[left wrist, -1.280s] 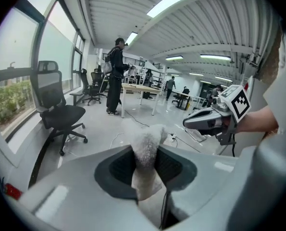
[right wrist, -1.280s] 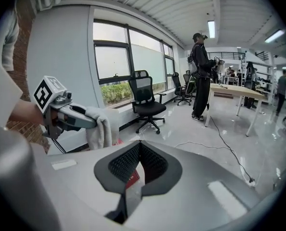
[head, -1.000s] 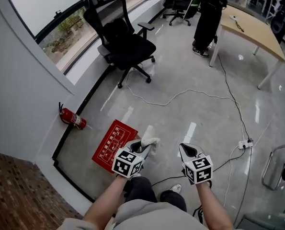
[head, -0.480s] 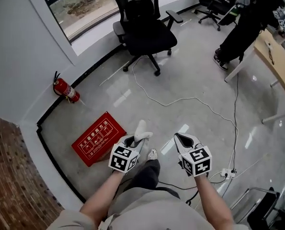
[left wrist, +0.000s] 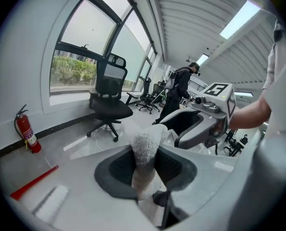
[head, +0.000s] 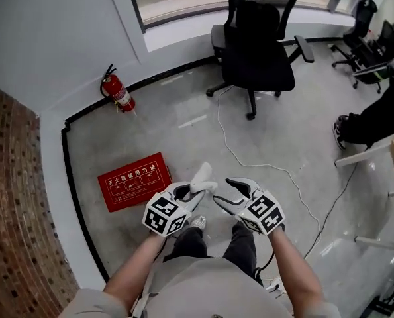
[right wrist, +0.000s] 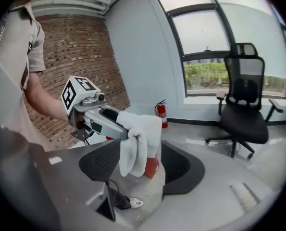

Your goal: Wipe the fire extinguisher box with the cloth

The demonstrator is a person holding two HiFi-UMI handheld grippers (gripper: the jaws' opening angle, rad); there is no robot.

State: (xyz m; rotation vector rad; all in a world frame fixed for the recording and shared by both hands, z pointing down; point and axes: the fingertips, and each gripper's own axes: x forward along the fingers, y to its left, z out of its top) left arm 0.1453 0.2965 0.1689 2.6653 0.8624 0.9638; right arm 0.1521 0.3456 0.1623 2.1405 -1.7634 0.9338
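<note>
By my judgement no wiping had begun: the left gripper [head: 191, 191] clamped the white cloth [head: 203, 175] in the air, the right gripper [head: 227, 195] gaped wide and empty beside it, and the red fire extinguisher box [head: 134, 181] lay untouched on the floor [head: 183, 124] near its brick-wall edge.

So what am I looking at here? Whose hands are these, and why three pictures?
There's no robot here. A person holds a two-jaw gripper in each hand. One picture comes from a camera on their head, looking down. The other two cameras ride on the grippers. The left gripper pinches a white cloth. The right gripper is open and grips nothing. On the floor lies the flat red fire extinguisher box, and a fire extinguisher stands by the wall.
</note>
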